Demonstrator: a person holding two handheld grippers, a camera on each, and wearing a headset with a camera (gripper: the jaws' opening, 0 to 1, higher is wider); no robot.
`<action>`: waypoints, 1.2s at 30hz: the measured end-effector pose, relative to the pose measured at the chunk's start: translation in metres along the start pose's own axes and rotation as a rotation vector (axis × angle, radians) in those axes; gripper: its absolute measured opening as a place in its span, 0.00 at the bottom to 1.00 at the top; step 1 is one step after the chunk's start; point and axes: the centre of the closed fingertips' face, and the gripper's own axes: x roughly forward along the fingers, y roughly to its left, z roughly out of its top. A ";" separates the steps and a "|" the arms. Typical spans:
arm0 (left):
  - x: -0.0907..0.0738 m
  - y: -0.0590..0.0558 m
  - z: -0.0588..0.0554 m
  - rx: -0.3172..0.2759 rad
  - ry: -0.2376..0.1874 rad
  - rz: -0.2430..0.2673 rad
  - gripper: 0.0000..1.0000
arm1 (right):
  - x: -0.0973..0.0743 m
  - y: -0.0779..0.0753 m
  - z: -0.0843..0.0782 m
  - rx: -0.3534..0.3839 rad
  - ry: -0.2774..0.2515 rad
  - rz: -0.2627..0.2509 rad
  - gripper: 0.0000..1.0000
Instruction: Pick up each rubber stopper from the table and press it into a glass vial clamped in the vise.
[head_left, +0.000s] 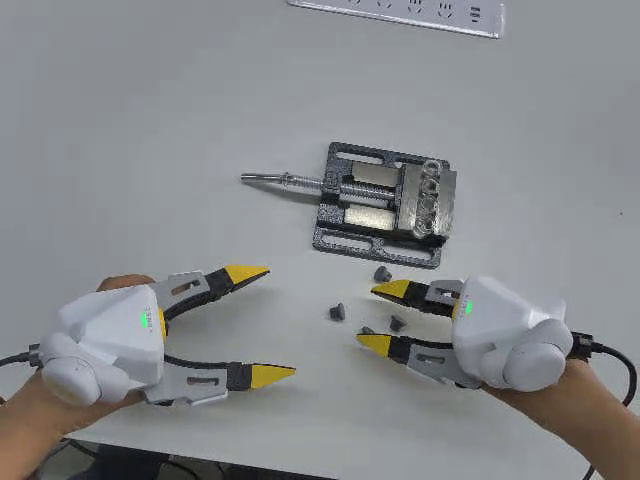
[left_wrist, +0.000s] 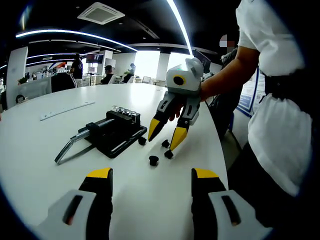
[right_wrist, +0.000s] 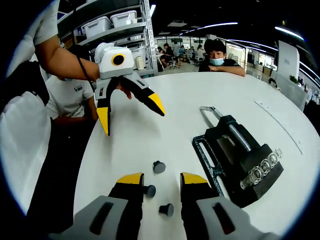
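Note:
Several dark rubber stoppers (head_left: 337, 312) lie loose on the white table in front of the black vise (head_left: 385, 205), which clamps a row of glass vials (head_left: 432, 195). My right gripper (head_left: 372, 316) is open low over the stoppers, and one stopper (head_left: 397, 323) lies between its yellow-tipped jaws. In the right gripper view stoppers (right_wrist: 159, 166) sit just ahead of my right gripper (right_wrist: 161, 180), with the vise (right_wrist: 235, 160) to the right. My left gripper (head_left: 265, 322) is wide open and empty, left of the stoppers. The left gripper view shows the stoppers (left_wrist: 153, 160) and vise (left_wrist: 112, 132) ahead.
The vise's metal handle (head_left: 280, 180) sticks out to the left. A white power strip (head_left: 400, 12) lies at the far table edge. The near table edge runs just below both grippers. People sit and stand around the table (right_wrist: 260, 100) in the gripper views.

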 end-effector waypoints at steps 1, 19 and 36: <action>0.000 0.000 -0.001 0.001 -0.001 0.000 0.62 | 0.001 0.000 0.000 -0.005 0.000 0.007 0.29; -0.002 0.001 -0.002 0.007 -0.007 -0.004 0.61 | 0.015 0.002 -0.005 -0.072 0.029 0.074 0.23; -0.003 0.001 -0.003 0.008 -0.006 0.003 0.60 | 0.024 0.003 -0.003 -0.150 0.027 0.112 0.15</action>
